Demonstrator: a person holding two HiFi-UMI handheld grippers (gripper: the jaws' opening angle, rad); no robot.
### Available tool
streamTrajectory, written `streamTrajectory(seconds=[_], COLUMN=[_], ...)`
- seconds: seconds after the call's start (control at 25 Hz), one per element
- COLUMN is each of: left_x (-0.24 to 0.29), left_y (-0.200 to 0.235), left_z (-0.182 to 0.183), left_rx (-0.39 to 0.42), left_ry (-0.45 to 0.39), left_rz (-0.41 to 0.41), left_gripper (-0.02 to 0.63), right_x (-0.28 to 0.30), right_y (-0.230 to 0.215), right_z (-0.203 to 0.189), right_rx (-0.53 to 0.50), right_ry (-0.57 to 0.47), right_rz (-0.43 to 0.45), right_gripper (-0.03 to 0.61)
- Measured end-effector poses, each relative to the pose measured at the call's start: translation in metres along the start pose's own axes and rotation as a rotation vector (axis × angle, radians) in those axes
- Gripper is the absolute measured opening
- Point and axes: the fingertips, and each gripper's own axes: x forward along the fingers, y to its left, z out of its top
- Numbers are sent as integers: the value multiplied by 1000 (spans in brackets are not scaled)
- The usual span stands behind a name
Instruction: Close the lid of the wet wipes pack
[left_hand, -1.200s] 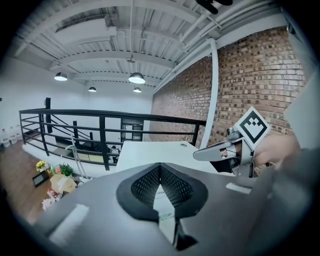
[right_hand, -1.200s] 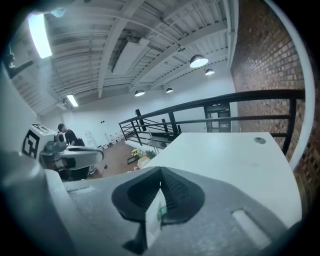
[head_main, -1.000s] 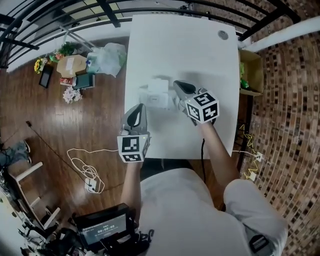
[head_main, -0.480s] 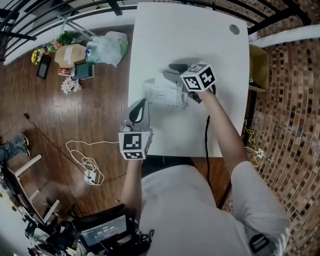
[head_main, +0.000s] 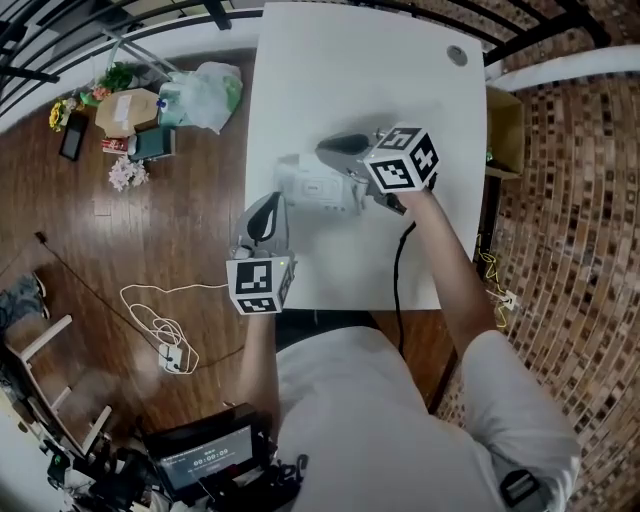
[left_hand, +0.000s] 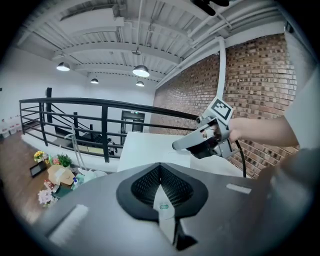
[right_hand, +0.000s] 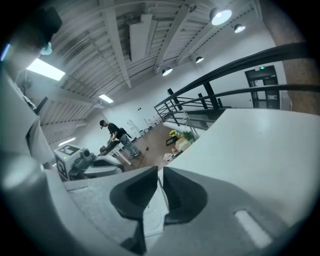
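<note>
The white wet wipes pack (head_main: 312, 188) lies flat near the middle of the white table (head_main: 400, 60). Its lid looks down, though the blur hides the detail. My right gripper (head_main: 325, 147) points left along the pack's far edge. Its jaws are closing and stand almost together, with nothing gripped; only a white sliver shows through the slit (right_hand: 159, 172). My left gripper (head_main: 270, 203) hovers just off the pack's near left corner, shut and holding nothing. From the left gripper view, the right gripper (left_hand: 176, 146) hangs ahead over the table.
Bags, a box and flowers (head_main: 150, 105) sit on the wooden floor left of the table. A white cable (head_main: 160, 320) trails there too. A brown box (head_main: 505, 130) stands at the table's right. A black railing (left_hand: 105, 120) runs behind. A person (right_hand: 117, 136) works far off.
My right gripper swung from the pack's near right to its far side and now points left. The raised flap seen earlier no longer stands up. The left gripper barely shifted.
</note>
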Motion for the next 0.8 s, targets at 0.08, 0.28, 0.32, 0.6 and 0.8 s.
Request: streamTrajectory(seconds=[0.08,0.28,0.32,0.6,0.8], left_x=[2,-1,-2,-8,-8], left_y=[-1,-9,-9,-9,-6], left_z=[0,-6,-8,-24,-25], left_rx=[7,1,-5,2,17], left_ry=[-12,-5,5,26,11], left_rz=[-1,-19,-22,-12,2], left_gripper=[15,15,15,15,15], right_x=[-4,5,8,27,35], right_y=[21,56,60,58,56], right_z=[-7,-40,-48,-88,-97], right_rx=[-50,-170,-188,-282,-333], right_ry=[26,112,132,227,284], right_rz=[23,36,34,-64,-113], right_gripper=[19,15,15,-8,-8])
